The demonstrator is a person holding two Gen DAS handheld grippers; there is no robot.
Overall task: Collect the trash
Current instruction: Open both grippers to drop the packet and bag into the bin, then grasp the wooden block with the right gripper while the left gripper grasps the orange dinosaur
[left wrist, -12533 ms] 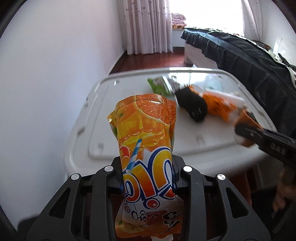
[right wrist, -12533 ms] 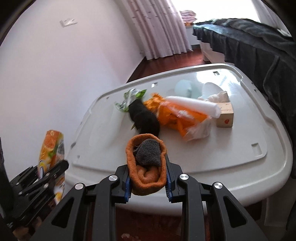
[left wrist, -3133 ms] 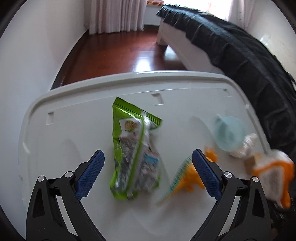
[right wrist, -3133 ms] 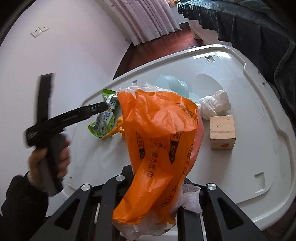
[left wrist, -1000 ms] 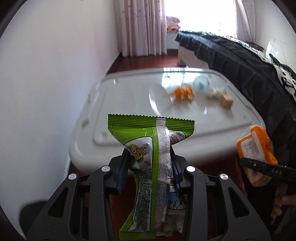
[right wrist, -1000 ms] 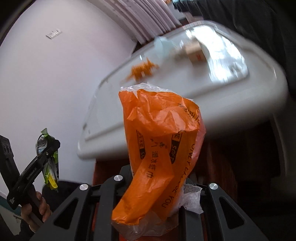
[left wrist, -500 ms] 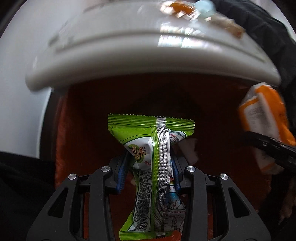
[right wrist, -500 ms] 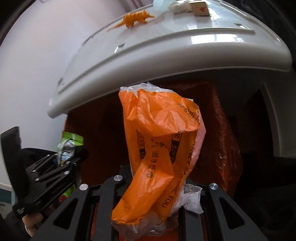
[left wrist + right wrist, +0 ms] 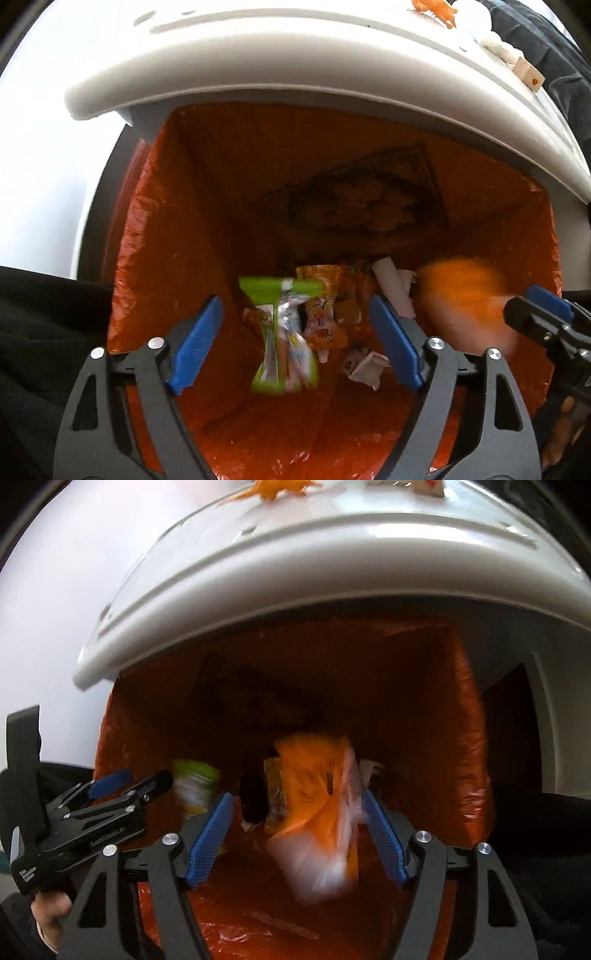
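Both grippers point down into a bin lined with an orange bag (image 9: 166,221) under the white table's edge (image 9: 295,55). My left gripper (image 9: 295,301) has its jaws opening; the green snack wrapper (image 9: 280,332) is blurred and falling free between them, touching neither pad. My right gripper (image 9: 295,797) also has its jaws opening; the orange plastic bag (image 9: 314,794) drops blurred between its blue pads. The right wrist view shows the left gripper (image 9: 136,779) at the left with the green wrapper (image 9: 194,782) beside it. The left wrist view shows the right gripper (image 9: 535,310) and the orange bag (image 9: 461,295).
An orange juice pouch (image 9: 321,317) and white paper scraps (image 9: 388,288) lie at the bin's bottom. On the table above stay an orange toy dinosaur (image 9: 273,491), a crumpled tissue (image 9: 495,40) and a wooden block (image 9: 528,74). A hand (image 9: 48,912) holds the left gripper.
Both grippers have sunk over the bin and gone from shut to wide. The green wrapper and the orange bag have left the pads and are dropping.
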